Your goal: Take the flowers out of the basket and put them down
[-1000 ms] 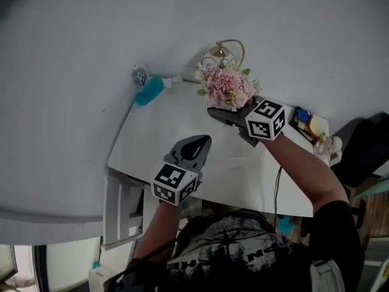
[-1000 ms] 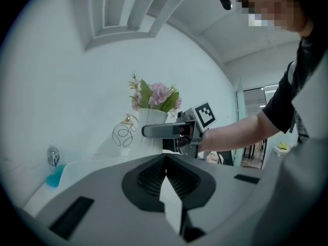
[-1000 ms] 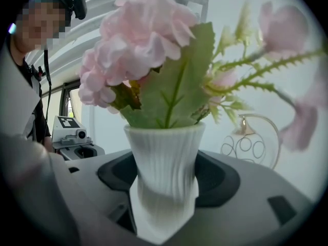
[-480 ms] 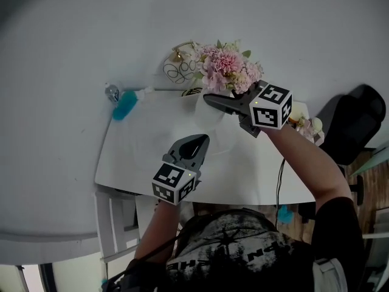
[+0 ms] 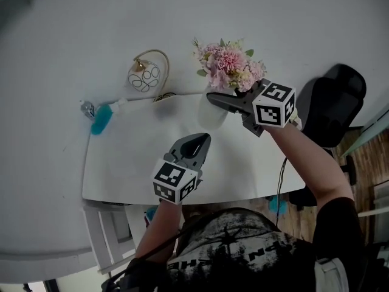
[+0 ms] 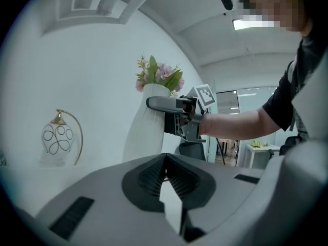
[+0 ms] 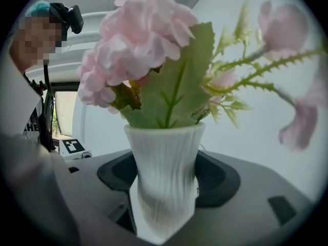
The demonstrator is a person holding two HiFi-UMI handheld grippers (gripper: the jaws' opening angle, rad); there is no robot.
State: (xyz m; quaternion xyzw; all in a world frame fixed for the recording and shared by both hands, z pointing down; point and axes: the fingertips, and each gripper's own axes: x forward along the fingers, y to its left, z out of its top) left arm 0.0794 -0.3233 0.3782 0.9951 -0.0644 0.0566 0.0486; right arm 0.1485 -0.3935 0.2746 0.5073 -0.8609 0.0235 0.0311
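Pink flowers (image 5: 230,69) with green leaves stand in a white ribbed vase (image 5: 211,111). My right gripper (image 5: 214,97) is shut on the vase, holding it upright above the far right part of the white table (image 5: 121,169). In the right gripper view the vase (image 7: 165,176) fills the space between the jaws, with the flowers (image 7: 141,40) above it. My left gripper (image 5: 197,143) hovers over the table's middle, shut and empty; the left gripper view shows my left gripper (image 6: 166,176) pointing at the vase (image 6: 146,124).
A gold wire stand (image 5: 146,75) with a round ornament sits at the table's far left edge, against the white wall. A blue duster (image 5: 100,117) lies left of it. A black chair (image 5: 331,102) stands right of the table.
The right gripper has carried the vase of flowers to the right, away from the gold wire stand. The left gripper has stayed about where it was.
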